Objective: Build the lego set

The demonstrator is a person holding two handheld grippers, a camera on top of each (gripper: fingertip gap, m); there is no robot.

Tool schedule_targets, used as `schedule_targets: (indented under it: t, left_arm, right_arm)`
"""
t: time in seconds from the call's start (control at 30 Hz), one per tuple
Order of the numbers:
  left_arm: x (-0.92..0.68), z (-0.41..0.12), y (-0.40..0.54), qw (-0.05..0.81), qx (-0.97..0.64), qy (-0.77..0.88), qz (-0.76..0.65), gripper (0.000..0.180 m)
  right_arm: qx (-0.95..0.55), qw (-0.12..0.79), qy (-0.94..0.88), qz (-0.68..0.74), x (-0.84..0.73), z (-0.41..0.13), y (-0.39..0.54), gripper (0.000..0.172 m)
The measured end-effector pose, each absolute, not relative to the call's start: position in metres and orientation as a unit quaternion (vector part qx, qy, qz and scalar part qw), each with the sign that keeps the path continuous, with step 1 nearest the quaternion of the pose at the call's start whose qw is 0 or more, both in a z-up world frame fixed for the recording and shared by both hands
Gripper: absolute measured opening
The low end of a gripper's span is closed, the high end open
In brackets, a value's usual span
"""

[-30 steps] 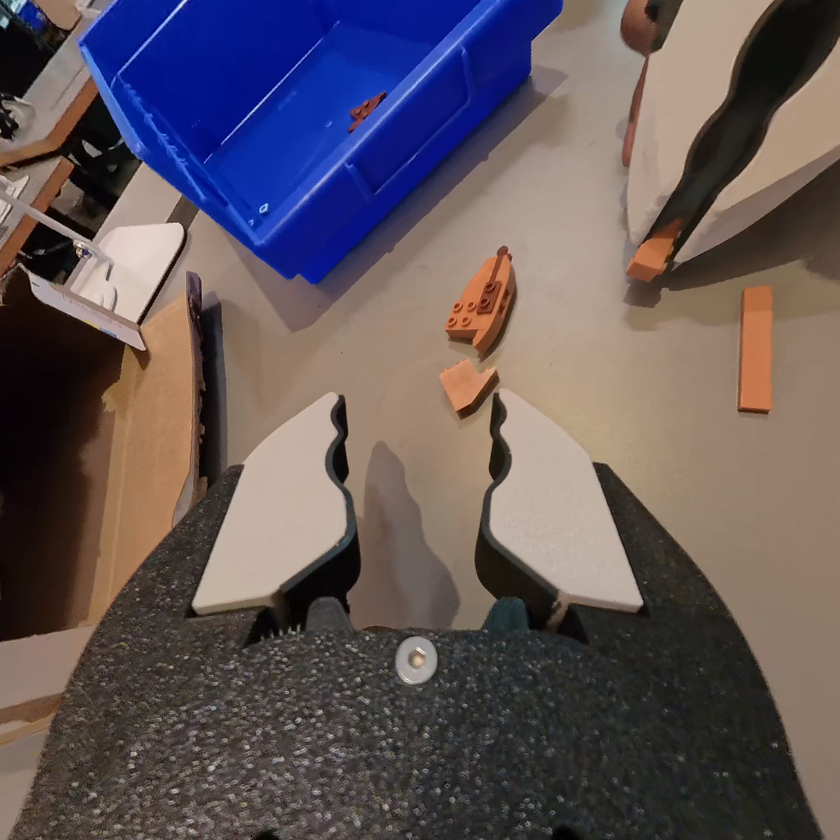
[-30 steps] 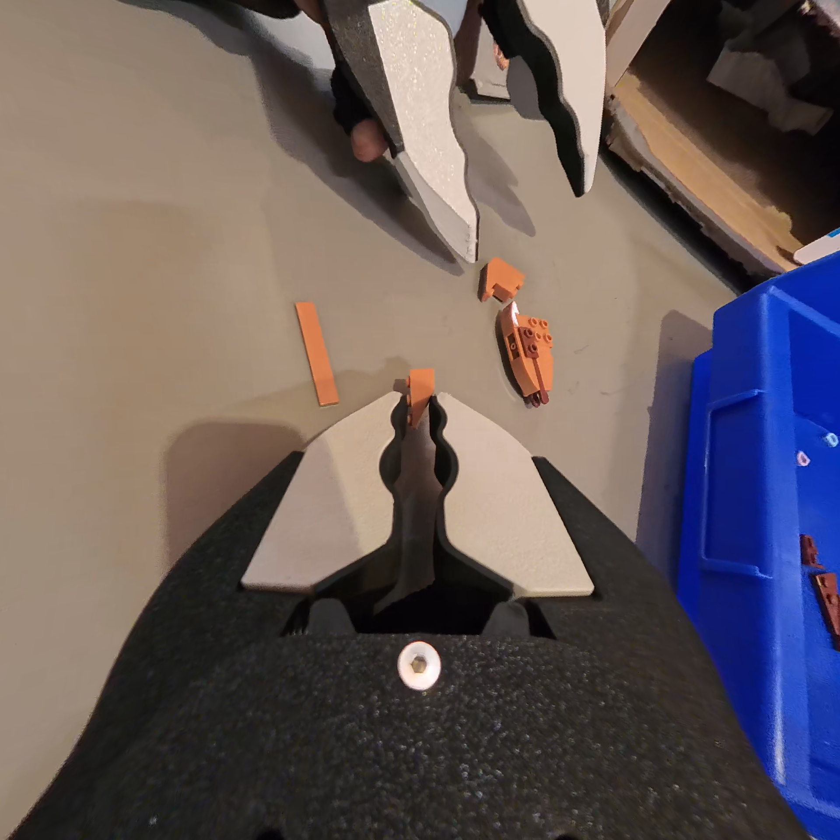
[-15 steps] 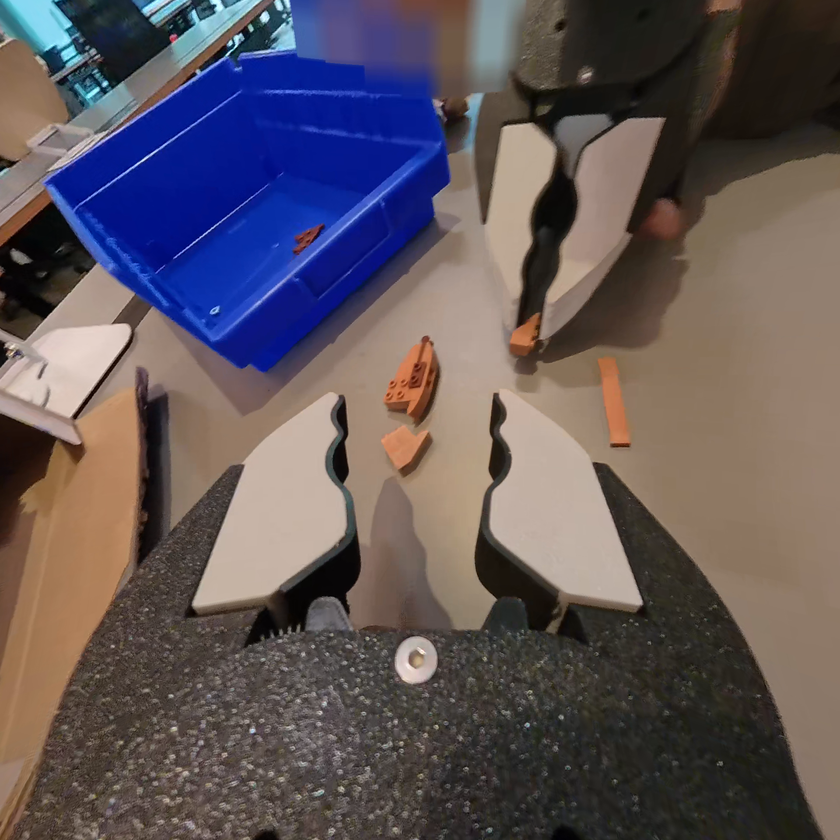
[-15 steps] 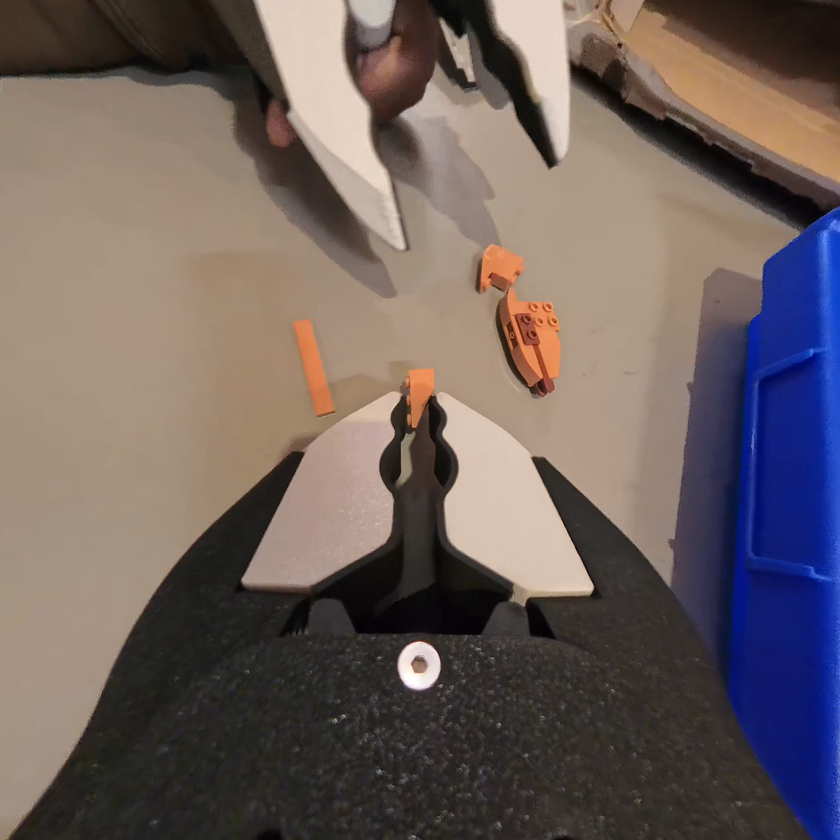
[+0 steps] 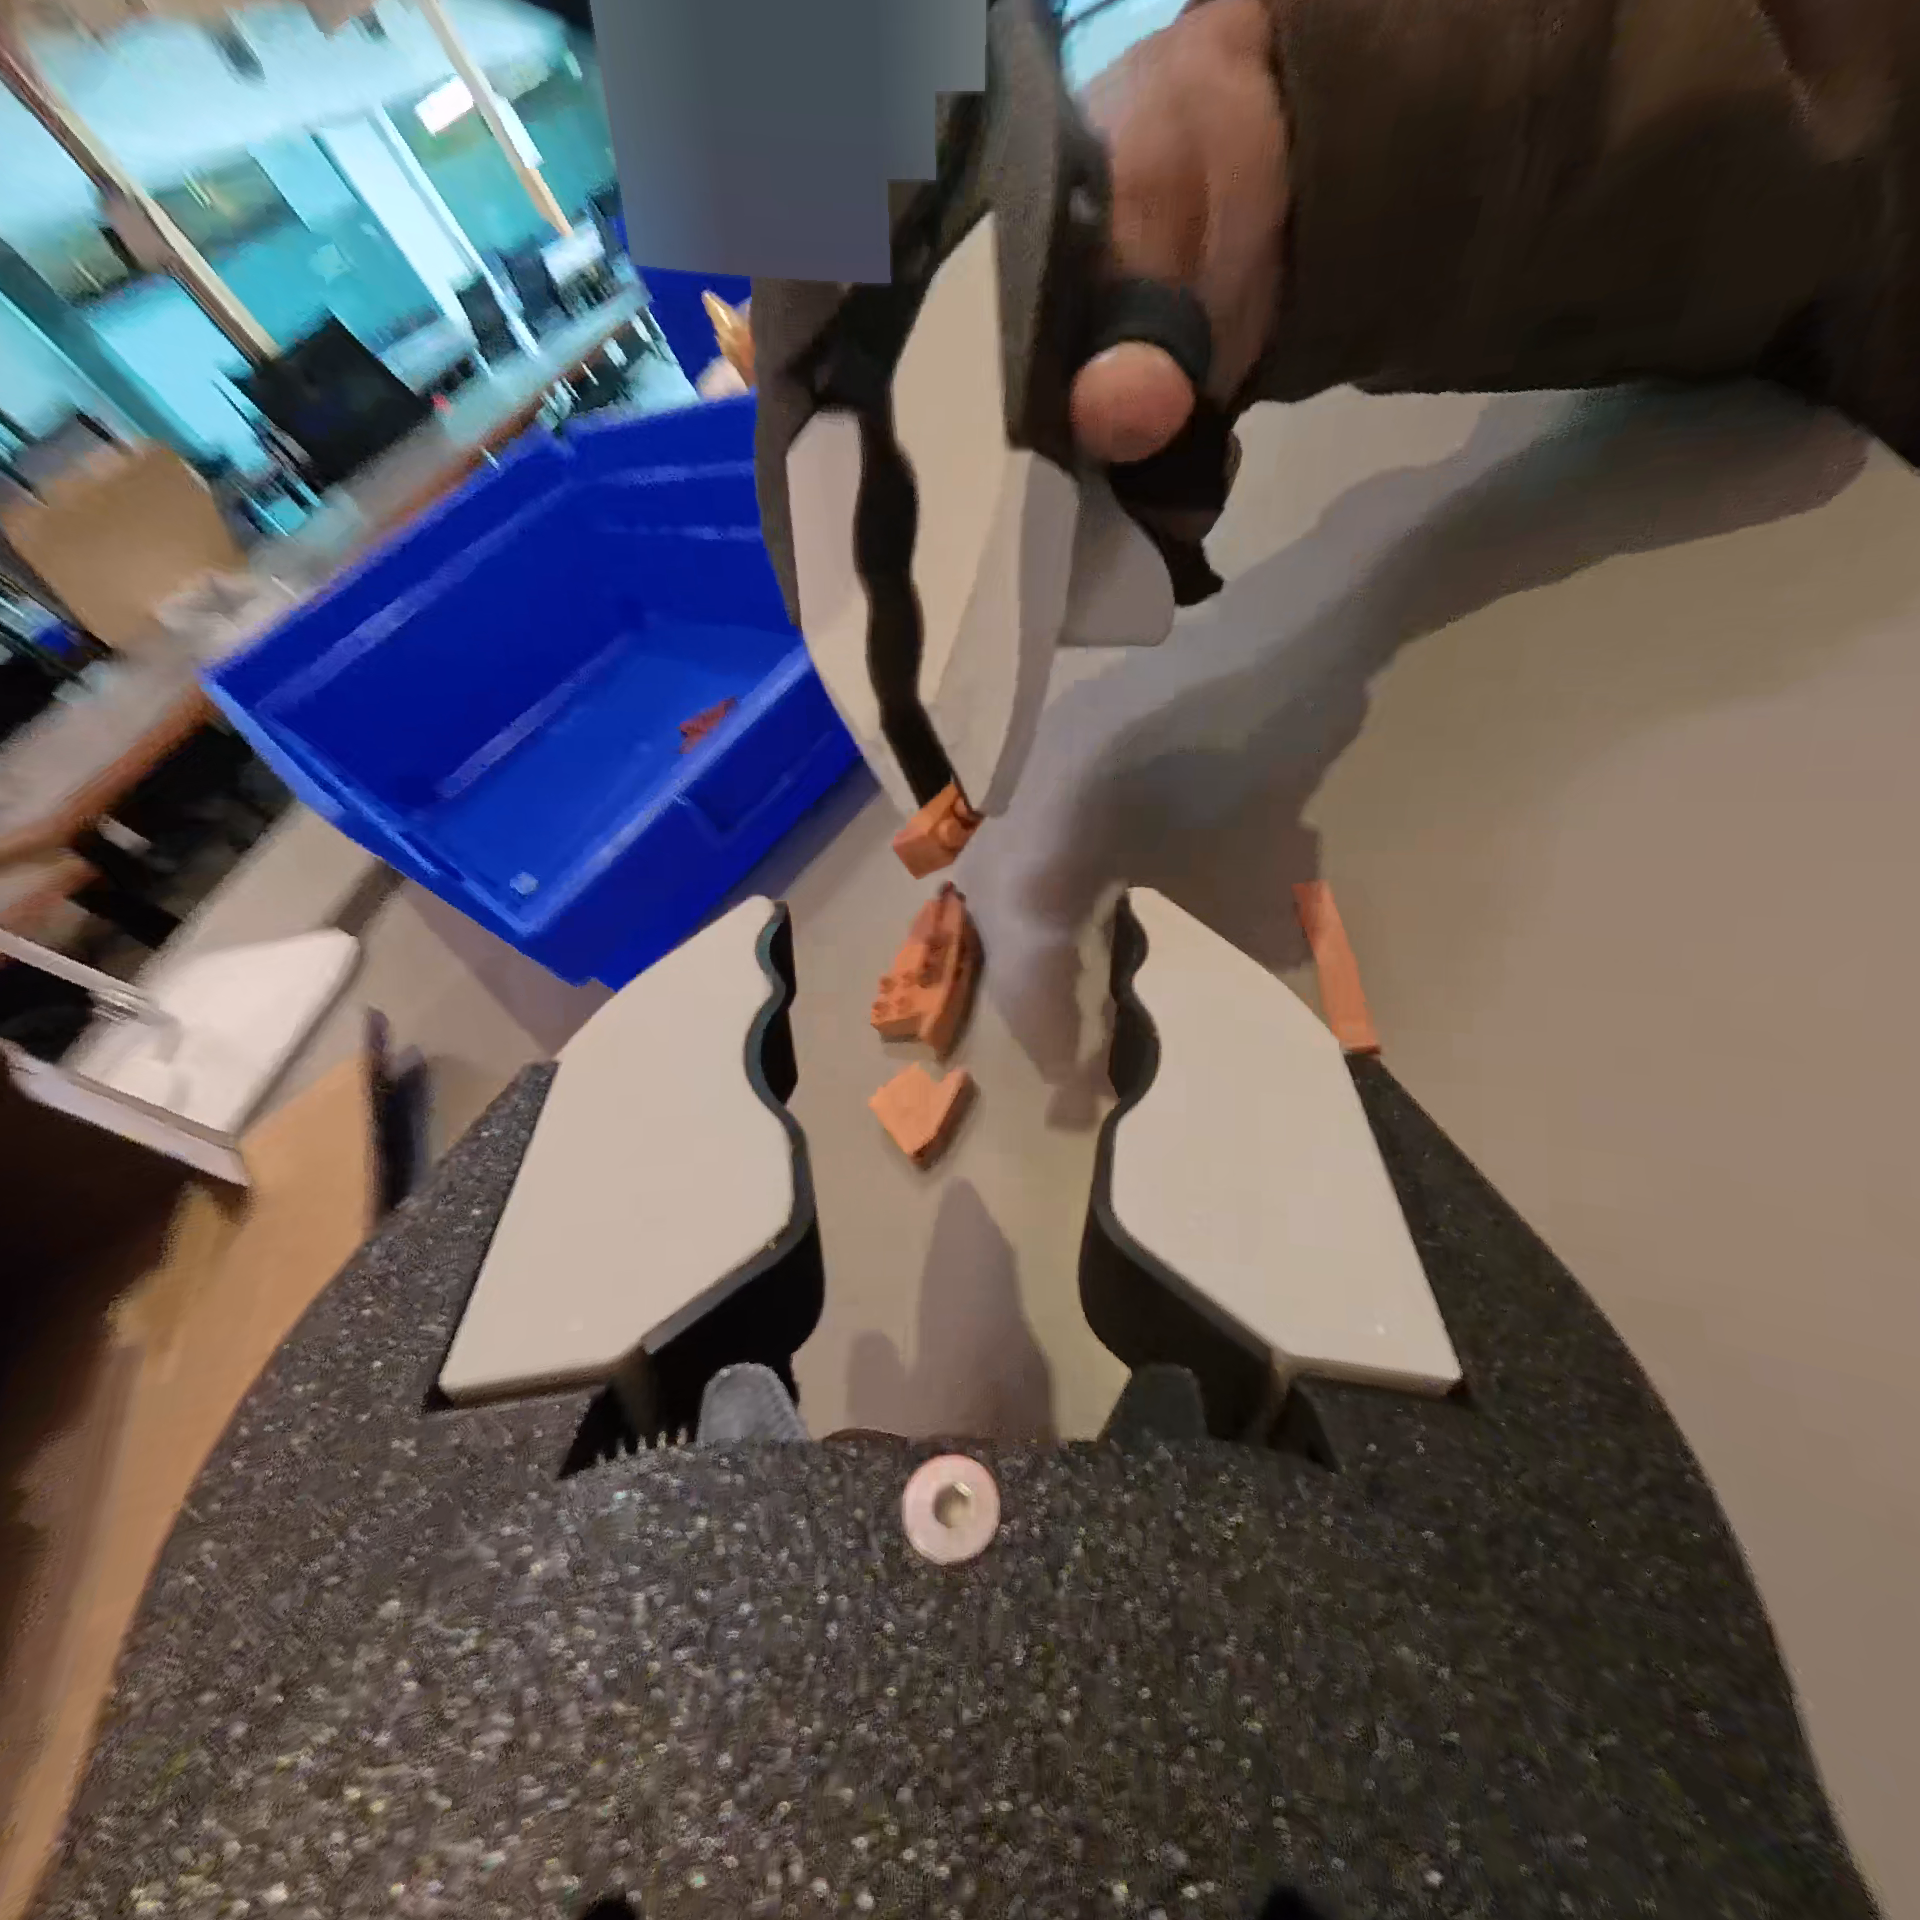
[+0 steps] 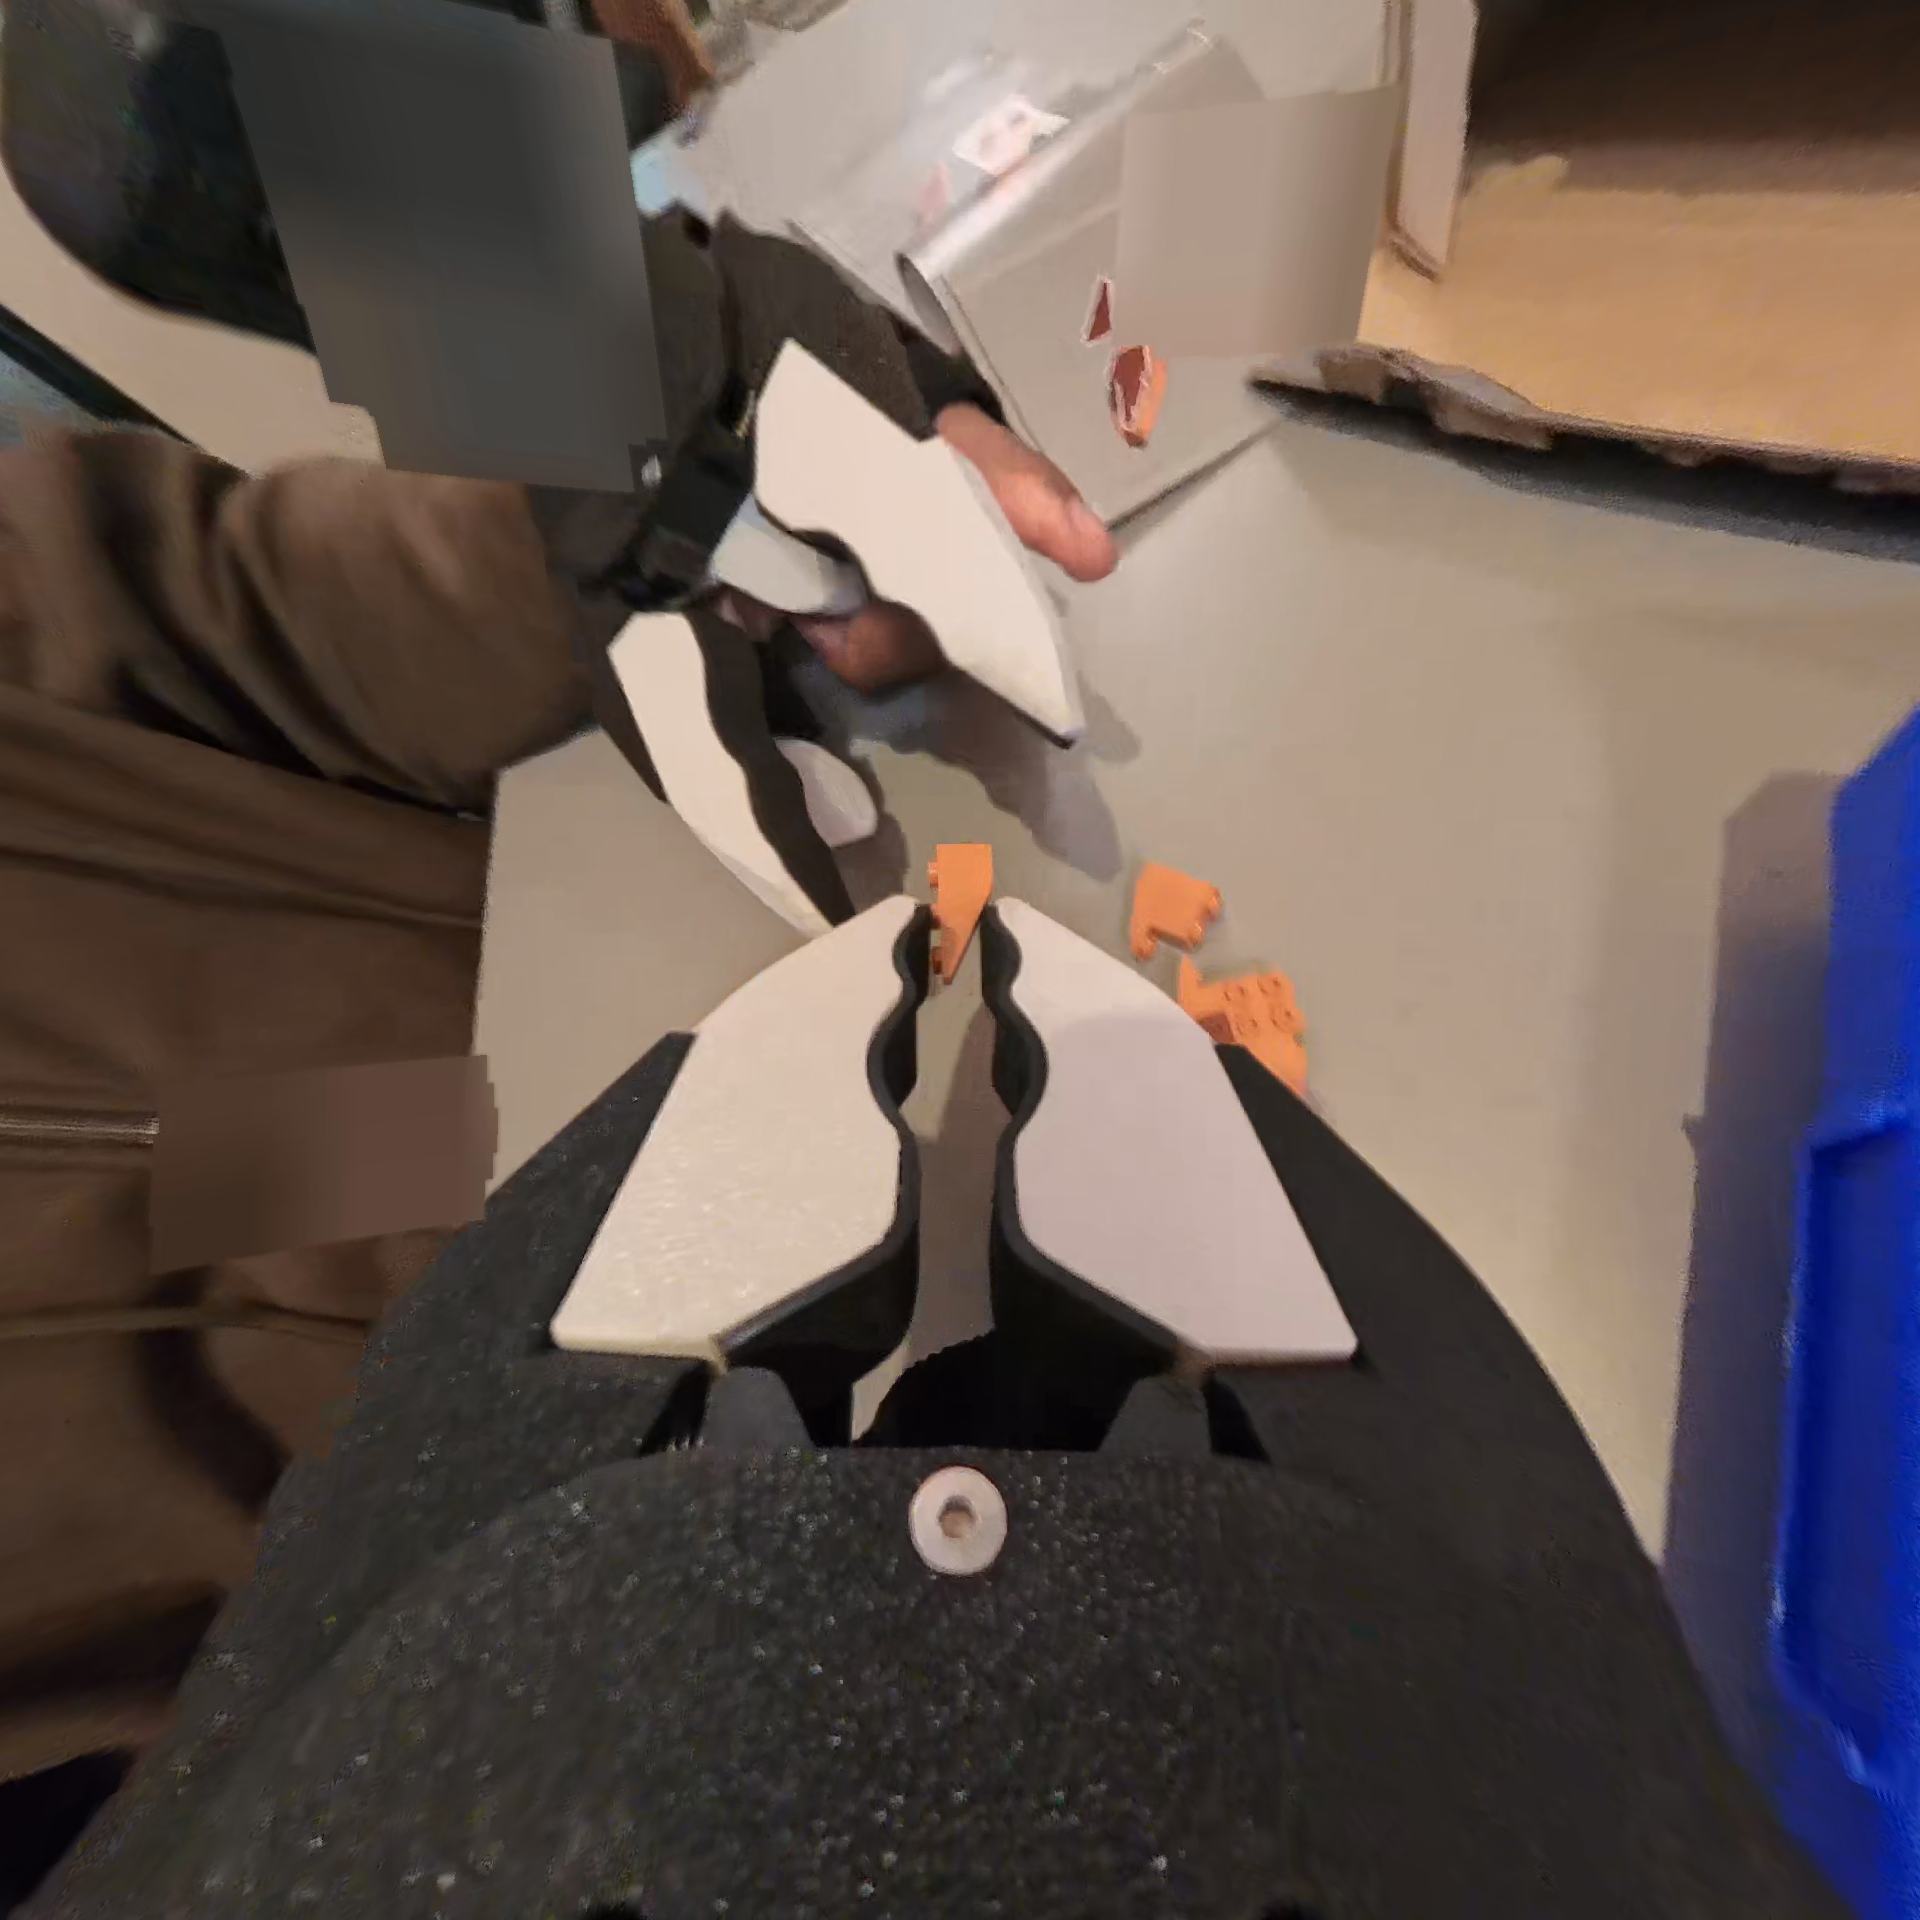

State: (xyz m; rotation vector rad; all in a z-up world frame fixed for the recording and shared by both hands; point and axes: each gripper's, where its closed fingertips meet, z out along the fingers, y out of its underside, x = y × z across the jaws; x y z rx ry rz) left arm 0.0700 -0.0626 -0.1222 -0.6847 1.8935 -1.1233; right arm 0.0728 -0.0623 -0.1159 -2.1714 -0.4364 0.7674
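Note:
My right gripper (image 6: pixel 958 914) is shut on a small orange wedge brick (image 6: pixel 961 894), held above the grey table; the left wrist view shows the same gripper (image 5: pixel 951 800) with the brick (image 5: pixel 930 836) at its tips. My left gripper (image 5: pixel 945 914) is open and empty; an orange notched brick (image 5: pixel 920 1112) and a studded orange assembly (image 5: pixel 930 982) lie on the table between and just beyond its fingers. In the right wrist view the left gripper (image 6: pixel 935 810) is opposite mine, with the notched brick (image 6: pixel 1172 909) and the assembly (image 6: pixel 1252 1013) to the right.
A blue bin (image 5: pixel 540 696) with a small dark red piece (image 5: pixel 707 719) stands at the back left; its wall shows at the right edge of the right wrist view (image 6: pixel 1860 1247). A flat orange strip (image 5: pixel 1335 961) lies right. A cardboard box (image 6: pixel 1621 281) and a person's brown sleeve (image 6: pixel 260 623) are near.
Both grippers have lifted and tilted up, so the views show more of the room. The right gripper, still shut on the wedge brick, has come closer to the left one. The left stays open.

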Motion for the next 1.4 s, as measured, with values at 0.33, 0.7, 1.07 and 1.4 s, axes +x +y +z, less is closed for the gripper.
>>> schedule_targets:
  t: [0.33, 0.7, 1.07, 1.4]
  left_arm:
    - [0.060, -0.099, -0.070, 0.518, -0.141, 0.740, -0.405, 0.048]
    - [0.054, -0.124, -0.079, 0.530, -0.053, 0.790, -0.305, 0.026]
    - [0.055, -0.130, -0.081, 0.523, -0.051, 0.804, -0.278, 0.008]
    - [0.061, -0.126, -0.065, 0.374, -0.263, 0.786, -0.416, 0.008]
  right_arm:
    - [-0.831, 0.359, -0.156, 0.396, 0.058, -0.126, -0.066, 0.009]
    - [-0.821, 0.339, -0.172, 0.426, 0.048, -0.130, -0.078, 0.009]
    - [-0.815, 0.341, -0.161, 0.439, 0.048, -0.132, -0.075, 0.009]
    - [-0.810, 0.494, -0.296, 0.108, 0.098, -0.126, -0.054, 0.036]
